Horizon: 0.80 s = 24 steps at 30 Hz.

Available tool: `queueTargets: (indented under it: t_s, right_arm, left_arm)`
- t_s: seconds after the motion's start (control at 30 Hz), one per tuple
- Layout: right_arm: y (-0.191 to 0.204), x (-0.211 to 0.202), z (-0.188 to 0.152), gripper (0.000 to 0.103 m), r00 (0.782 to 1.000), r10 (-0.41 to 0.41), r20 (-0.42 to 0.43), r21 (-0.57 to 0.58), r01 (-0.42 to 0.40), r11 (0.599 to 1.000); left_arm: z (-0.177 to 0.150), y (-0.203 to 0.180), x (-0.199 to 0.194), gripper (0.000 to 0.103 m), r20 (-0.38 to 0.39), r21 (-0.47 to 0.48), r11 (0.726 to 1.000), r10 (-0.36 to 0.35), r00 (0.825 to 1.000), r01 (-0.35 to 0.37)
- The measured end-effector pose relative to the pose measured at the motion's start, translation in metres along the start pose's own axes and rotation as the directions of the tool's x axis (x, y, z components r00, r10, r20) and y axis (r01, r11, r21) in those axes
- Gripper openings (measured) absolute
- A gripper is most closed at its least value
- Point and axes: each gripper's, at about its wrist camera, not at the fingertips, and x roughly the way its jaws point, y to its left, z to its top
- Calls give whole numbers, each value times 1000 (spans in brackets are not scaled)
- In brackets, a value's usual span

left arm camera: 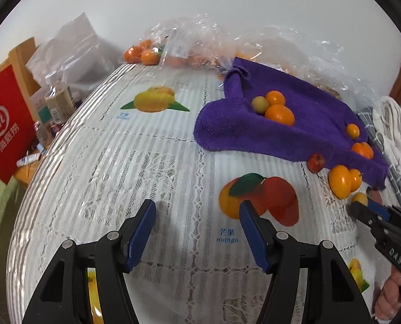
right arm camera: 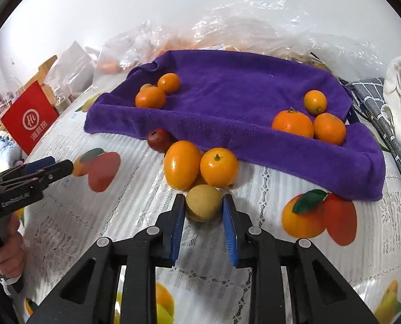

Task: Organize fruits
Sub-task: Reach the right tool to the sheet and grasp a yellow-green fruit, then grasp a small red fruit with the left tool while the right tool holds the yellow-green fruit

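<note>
The counter (right arm camera: 97,224) is covered with a white lace cloth with printed mango pictures. On its far part lies a purple towel (right arm camera: 227,102) with raised edges, like a shallow tray. Behind the towel there are clear plastic bags (left arm camera: 200,35), some with orange fruits inside. At the left side stands a red paper bag (left arm camera: 6,124), and beside it a plastic bottle (left arm camera: 58,94).

On the towel, at its left part, three fruits lie together: two orange ones and one yellowish one (left arm camera: 260,104) touching them. At the right part of the towel there are three more orange fruits (right arm camera: 293,123) close to each other. Just in front of the towel's near edge, on the counter, lie an oval orange fruit (right arm camera: 182,164) and a round orange fruit (right arm camera: 219,166), touching each other, and a small dark red fruit (right arm camera: 159,139) to their left.

The right claw (right arm camera: 203,208) is clamped on a small yellow-green fruit (right arm camera: 203,205), which sits just in front of the two orange fruits; both blue pads (right arm camera: 229,229) press on its sides. The left claw (left arm camera: 197,232) hangs over the printed cloth with its jaws apart and nothing between them. A hand (right arm camera: 8,245) holds its handle.
</note>
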Motion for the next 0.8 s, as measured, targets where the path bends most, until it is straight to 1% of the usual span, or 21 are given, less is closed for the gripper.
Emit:
queueTargets:
  t_s: [0.07,0.13,0.3,0.4,0.43,0.47,0.53,0.57,0.63,0.7,0.8]
  right_arm:
    - [-6,-9,-2,27,1000,-3,18,-11,3,1000]
    - [-17,-19,-4,27,999,-24,35,-12,24,1000]
    - [-58,-36,-10,28,994,-93,64,24,91,996]
    - [-78,-37,-13,28,994,-96,61,67,91,994]
    - [-85,-36,-15,28,993,-100,63,80,95,992]
    - [-89,-36,-15,28,992,-104,65,89,98,991]
    - [-98,-36,-17,28,992,-104,72,109,96,989]
    - [-101,-36,-18,28,992,-98,76,122,88,989]
    - [-107,-36,-19,28,994,-76,84,150,63,987]
    - [-110,-35,-19,28,994,-69,82,169,55,984]
    - [-110,-35,-19,28,994,-62,85,170,46,984]
  left_arm:
    - [1,-3,-1,61,-9,-16,999,-43,999,43]
    - [2,-11,0,61,-14,-15,998,-53,999,53]
    - [9,-54,1,61,9,84,990,-116,993,115]
    - [16,-80,8,61,8,138,976,-174,985,171]
    - [18,-86,11,60,9,148,974,-177,984,173]
    - [20,-91,14,59,10,156,972,-180,984,176]
    - [24,-96,21,51,10,152,971,-187,982,184]
    - [25,-97,24,46,7,139,970,-203,979,200]
    - [27,-100,29,43,-14,118,964,-239,971,239]
    - [29,-102,34,40,-30,108,957,-268,963,270]
    - [30,-107,37,39,-32,115,950,-290,957,291]
